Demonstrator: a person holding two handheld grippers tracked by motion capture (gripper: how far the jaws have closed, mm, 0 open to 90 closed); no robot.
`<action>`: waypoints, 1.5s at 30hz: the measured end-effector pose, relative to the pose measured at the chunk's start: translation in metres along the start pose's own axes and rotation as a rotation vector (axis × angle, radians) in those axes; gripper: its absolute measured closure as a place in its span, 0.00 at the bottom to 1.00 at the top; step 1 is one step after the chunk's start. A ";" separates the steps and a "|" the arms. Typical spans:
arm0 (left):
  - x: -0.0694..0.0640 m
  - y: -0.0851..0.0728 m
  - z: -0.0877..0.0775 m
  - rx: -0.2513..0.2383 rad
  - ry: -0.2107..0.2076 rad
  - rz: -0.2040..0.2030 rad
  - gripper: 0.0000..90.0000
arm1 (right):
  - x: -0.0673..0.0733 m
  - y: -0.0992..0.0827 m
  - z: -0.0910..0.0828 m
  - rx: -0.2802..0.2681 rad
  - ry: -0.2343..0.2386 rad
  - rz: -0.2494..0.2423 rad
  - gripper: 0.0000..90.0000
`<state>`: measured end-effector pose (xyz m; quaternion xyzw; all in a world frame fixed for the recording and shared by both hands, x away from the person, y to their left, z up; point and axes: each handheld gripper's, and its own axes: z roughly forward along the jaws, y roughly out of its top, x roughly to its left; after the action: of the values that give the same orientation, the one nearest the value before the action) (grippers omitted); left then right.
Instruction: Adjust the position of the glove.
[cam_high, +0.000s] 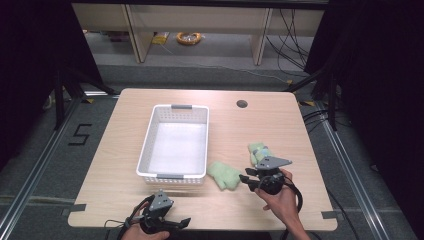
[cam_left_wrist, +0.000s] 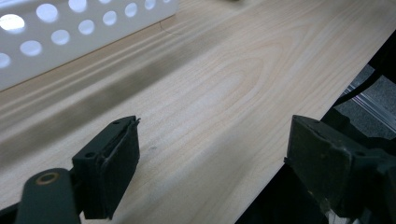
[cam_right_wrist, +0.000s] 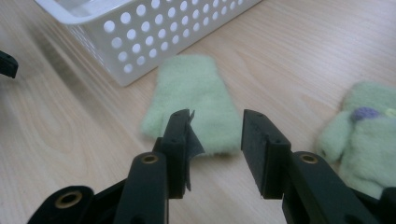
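Note:
A plain light-green mitten (cam_high: 224, 175) (cam_right_wrist: 196, 88) lies flat on the wooden table, just right of the white perforated basket's (cam_high: 172, 176) near corner. A second green mitten (cam_high: 259, 151) (cam_right_wrist: 369, 130), with a purple patch, lies a little farther right. My right gripper (cam_high: 244, 179) (cam_right_wrist: 217, 116) hovers low at the near end of the plain mitten. Its jaws stand partly apart on either side of the mitten's edge, and the pads do not press it. My left gripper (cam_high: 177, 223) (cam_left_wrist: 212, 126) is wide open over bare wood at the table's front edge, with nothing between its jaws.
The basket (cam_left_wrist: 70, 42) (cam_right_wrist: 154, 37) is empty and stands left of the table's centre. A round cable hole (cam_high: 242, 104) sits near the far edge. Dark curtains flank the table, with shelving and cables on the floor beyond.

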<state>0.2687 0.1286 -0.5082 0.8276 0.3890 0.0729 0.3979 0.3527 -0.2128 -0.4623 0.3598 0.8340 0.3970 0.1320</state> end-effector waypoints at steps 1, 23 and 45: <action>0.000 0.000 0.000 0.003 0.000 0.000 0.18 | 0.000 0.002 0.003 0.007 -0.008 -0.017 0.70; 0.000 0.000 -0.001 0.006 0.004 0.004 0.18 | 0.009 0.027 0.063 0.135 0.013 -0.023 0.71; -0.002 0.000 -0.001 -0.002 -0.015 -0.004 0.18 | 0.001 0.021 0.081 0.157 0.044 -0.068 0.95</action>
<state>0.2675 0.1276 -0.5073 0.8269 0.3879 0.0662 0.4018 0.4032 -0.1569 -0.4992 0.3317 0.8771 0.3333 0.0983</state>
